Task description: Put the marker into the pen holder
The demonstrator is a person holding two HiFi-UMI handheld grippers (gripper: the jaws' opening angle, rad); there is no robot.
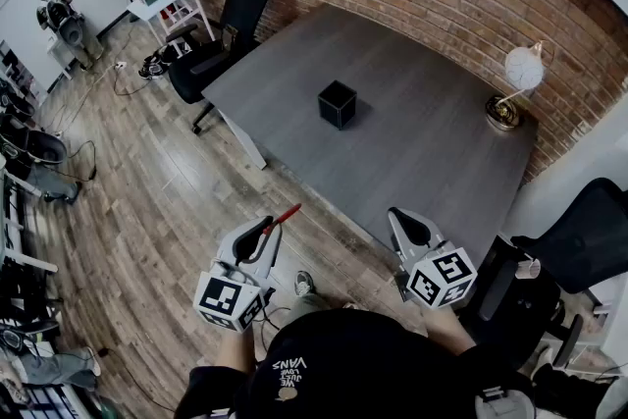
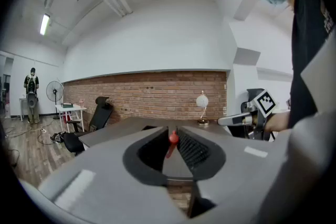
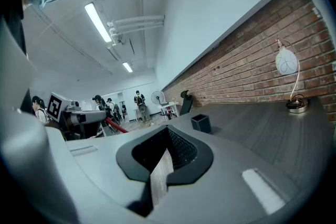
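Dark-clad shoulders of the person [image 1: 334, 368] fill the head view's bottom edge. Just beyond, the red marker [image 1: 281, 218] is clamped between the pads of the left gripper [image 1: 261, 235]. Its long axis runs forward and to the right, free end toward the grey table [image 1: 432, 152]. In the left gripper view it shows almost end-on. The black pen holder [image 1: 337, 103] stands well apart, mid-table. The right gripper [image 1: 402, 221] hangs beside the table edge, jaws drawn together on nothing.
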